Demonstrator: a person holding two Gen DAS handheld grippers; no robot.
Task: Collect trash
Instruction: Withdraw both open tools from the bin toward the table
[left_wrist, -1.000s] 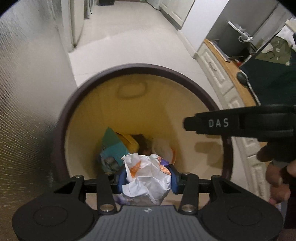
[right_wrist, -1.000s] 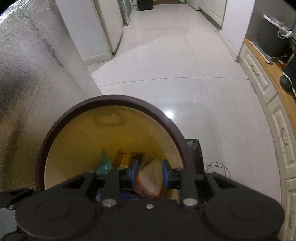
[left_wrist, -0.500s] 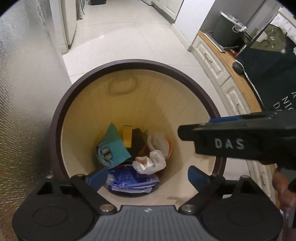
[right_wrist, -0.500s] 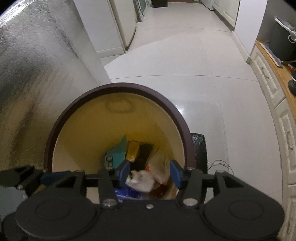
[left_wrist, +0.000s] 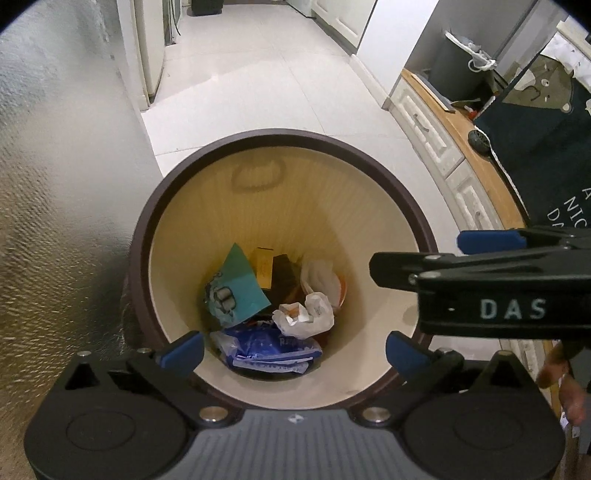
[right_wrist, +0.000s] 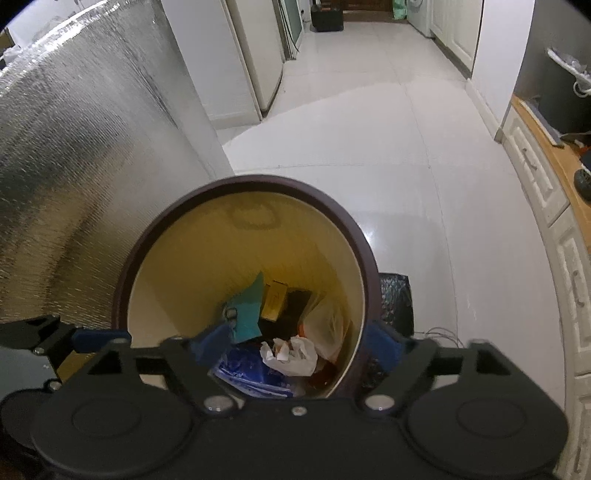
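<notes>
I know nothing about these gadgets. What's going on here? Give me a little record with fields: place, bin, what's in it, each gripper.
place: tiled hallway floor
bin: round trash bin, dark rim, cream inside
contents: crumpled white wrapper, blue plastic bag, teal packet, yellow box, clear orange-tinted bag
left gripper: above the bin, jaws just opened, nothing between them
right gripper: above the bin, jaws just opened, nothing between them

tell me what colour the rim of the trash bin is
Dark brown rim, cream inside; clearest in the left wrist view.
</notes>
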